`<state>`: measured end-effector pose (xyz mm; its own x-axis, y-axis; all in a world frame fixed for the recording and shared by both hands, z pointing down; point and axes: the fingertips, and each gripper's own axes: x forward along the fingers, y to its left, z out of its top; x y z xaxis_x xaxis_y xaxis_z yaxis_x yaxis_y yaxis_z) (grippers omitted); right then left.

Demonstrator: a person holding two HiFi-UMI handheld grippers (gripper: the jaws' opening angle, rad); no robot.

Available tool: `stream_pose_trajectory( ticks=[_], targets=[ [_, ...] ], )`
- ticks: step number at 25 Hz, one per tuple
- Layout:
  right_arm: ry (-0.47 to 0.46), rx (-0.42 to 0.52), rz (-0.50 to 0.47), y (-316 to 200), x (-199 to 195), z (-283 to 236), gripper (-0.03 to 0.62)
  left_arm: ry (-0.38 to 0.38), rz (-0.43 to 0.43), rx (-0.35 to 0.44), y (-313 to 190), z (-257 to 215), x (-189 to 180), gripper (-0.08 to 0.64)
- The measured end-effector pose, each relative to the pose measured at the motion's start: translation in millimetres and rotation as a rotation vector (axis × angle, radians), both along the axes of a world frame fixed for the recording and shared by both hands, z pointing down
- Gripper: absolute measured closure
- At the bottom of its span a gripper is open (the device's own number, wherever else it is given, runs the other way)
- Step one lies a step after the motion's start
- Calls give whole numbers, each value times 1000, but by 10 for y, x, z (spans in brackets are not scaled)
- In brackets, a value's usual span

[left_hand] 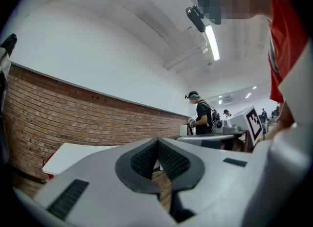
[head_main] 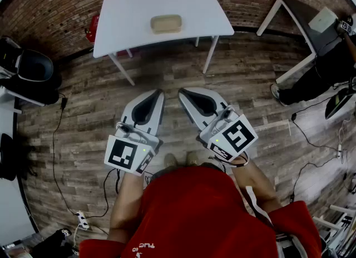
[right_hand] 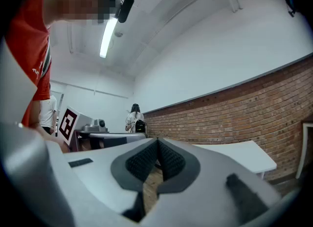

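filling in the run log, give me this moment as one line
left claw: shut, empty | right claw: shut, empty | both: side by side above wood floor, short of white table | on table: tan block

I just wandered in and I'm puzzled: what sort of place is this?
Likely a lab or test workshop, not a home: a plain white table by a brick wall, cables trailing over the floor, and another person wearing head gear.
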<state>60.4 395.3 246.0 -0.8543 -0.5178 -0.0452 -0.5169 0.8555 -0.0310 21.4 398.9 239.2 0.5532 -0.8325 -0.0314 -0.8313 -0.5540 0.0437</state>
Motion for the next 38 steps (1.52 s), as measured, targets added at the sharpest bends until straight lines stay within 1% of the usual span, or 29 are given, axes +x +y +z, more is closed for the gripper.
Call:
stream_pose_trajectory(
  ticks=[12, 15, 18, 23, 30, 38],
  targets=[
    [4, 14, -19, -60, 219, -11, 561, -4, -11, 0, -72, -5, 245, 546],
    [1, 0, -44, -105, 287, 9, 561, 0, -18, -1, -129, 5, 327, 546],
    [-11, -17, -61, -189, 397, 25, 560, 0, -29, -4, -210, 30, 440, 546],
    [-15, -10, -61, -390, 623, 47, 560, -17, -53, -3, -356, 75, 610, 546],
    [7, -3, -62, -740, 748, 93, 560, -33, -91, 6, -664, 38, 591, 546],
    [24, -10, -46, -1331, 592, 227, 560, -37, -99, 16, -1250, 104, 363, 546]
  ],
)
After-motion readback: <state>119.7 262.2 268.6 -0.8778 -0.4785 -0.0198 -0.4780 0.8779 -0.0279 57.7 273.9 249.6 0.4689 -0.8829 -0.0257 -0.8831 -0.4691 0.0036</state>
